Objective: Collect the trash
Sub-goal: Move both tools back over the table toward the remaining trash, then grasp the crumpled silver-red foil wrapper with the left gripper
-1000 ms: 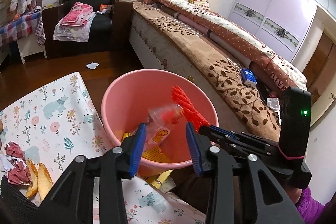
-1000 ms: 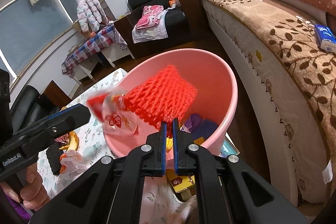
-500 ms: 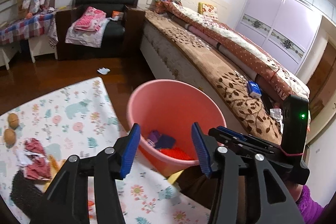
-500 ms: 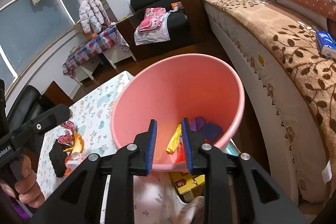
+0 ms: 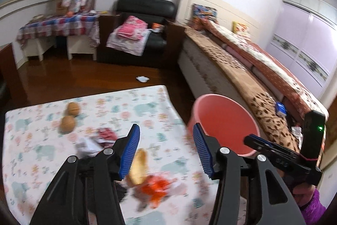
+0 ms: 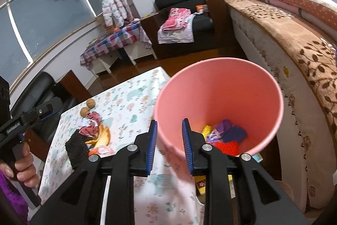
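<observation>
Left gripper (image 5: 166, 149), jaws wide w/ nothing in them, is nearer the trash pile (image 5: 155, 185) low-center in frame; right gripper (image 6: 169, 144), a bit apart & empty, is over the pink bin (image 6: 219, 85).

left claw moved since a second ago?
Yes. The left claw was over the pink bin; now the bin sits off to its right and it hangs over the trash on the patterned table, jaws open and empty.
</observation>
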Demonstrator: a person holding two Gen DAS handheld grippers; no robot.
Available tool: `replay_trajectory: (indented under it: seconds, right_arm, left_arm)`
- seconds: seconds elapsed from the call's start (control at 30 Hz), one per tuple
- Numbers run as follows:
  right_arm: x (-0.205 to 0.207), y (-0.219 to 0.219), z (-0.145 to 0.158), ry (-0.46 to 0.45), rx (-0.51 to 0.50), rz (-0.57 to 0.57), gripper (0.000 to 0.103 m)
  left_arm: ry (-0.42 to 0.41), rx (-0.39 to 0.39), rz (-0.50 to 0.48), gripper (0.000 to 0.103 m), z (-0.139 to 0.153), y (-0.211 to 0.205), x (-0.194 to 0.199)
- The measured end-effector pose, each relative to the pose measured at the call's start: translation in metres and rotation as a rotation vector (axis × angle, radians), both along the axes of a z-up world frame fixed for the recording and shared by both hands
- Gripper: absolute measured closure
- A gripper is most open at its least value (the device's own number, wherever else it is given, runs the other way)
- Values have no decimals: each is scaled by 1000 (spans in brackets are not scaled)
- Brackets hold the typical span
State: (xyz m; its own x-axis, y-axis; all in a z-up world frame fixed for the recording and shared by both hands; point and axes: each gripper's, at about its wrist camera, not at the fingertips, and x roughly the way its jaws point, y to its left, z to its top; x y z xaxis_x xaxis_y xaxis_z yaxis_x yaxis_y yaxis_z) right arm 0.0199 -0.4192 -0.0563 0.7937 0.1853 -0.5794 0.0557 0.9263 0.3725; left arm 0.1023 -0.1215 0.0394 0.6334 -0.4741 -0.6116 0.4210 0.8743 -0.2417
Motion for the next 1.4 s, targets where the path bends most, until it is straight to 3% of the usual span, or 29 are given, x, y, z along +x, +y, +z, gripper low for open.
replay_trajectory:
  seconds: [0.27, 0.57, 1.03, 1.4]
  right_arm:
    - [5, 29, 1, 2, -3, 65, 78]
    - [14, 51, -5, 35, -17, 119, 78]
    - [27, 66, -18, 80, -25, 150, 78]
    - [39, 69, -27, 104, -12, 175, 78]
  left_arm:
    - [-16, 55, 154, 51, -9, 66, -6]
    - [44, 60, 257, 51, -34, 112, -7]
    - [79, 67, 199, 52, -51, 88, 18]
    - [238, 55, 240, 54, -92, 74, 77]
